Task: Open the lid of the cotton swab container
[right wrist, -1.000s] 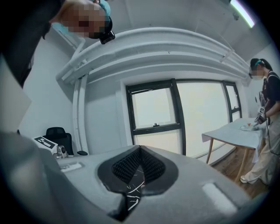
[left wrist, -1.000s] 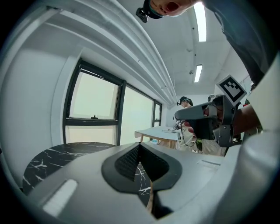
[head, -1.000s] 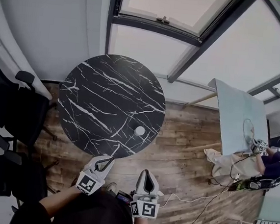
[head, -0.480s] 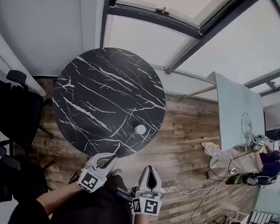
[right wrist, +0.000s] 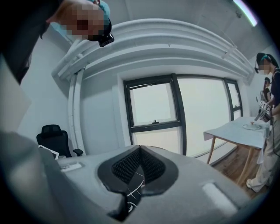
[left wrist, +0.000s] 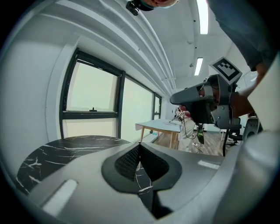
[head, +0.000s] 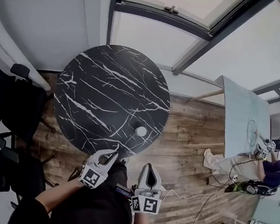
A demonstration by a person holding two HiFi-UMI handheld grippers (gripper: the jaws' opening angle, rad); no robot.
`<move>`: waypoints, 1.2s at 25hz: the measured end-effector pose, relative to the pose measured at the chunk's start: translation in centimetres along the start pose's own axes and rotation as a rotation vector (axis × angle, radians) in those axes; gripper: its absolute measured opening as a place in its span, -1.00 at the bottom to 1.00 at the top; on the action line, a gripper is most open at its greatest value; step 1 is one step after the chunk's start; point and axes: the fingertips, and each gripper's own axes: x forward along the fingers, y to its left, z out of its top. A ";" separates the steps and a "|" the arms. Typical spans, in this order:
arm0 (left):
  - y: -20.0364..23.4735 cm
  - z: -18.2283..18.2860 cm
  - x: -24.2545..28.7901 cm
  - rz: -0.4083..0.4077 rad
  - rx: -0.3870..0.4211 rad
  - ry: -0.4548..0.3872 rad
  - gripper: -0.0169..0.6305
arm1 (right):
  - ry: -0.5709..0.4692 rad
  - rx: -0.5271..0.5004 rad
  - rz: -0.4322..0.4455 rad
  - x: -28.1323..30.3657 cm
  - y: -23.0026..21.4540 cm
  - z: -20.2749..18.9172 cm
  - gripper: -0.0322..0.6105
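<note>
Both pairs of tongs are held low in front of the person, short of the round black marble table (head: 102, 90). The left tongs (head: 114, 154) are pinched fully together with nothing between them, and so are the right tongs (head: 147, 167). The small white cotton swab container (head: 140, 131) sits near the table's closest edge, just ahead of both tips and roughly between their lines, touched by neither. It is too small to tell how its lid sits. As I judge it, nothing is done yet: reaching, steadying and lifting the lid all remain.
</note>
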 end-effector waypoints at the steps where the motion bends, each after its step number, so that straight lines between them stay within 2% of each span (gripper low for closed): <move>1: -0.1 -0.4 0.4 0.004 -0.001 0.009 -0.95 | 0.005 -0.001 0.008 0.3 -0.4 -0.2 -0.90; 16: 0.1 -5.3 6.1 0.005 -0.003 0.099 -0.93 | 0.062 0.039 0.028 5.1 -4.2 -4.1 -0.90; 30: 0.0 -9.8 10.4 -0.008 -0.015 0.160 -0.84 | 0.127 0.058 0.063 7.6 -4.9 -8.3 -0.90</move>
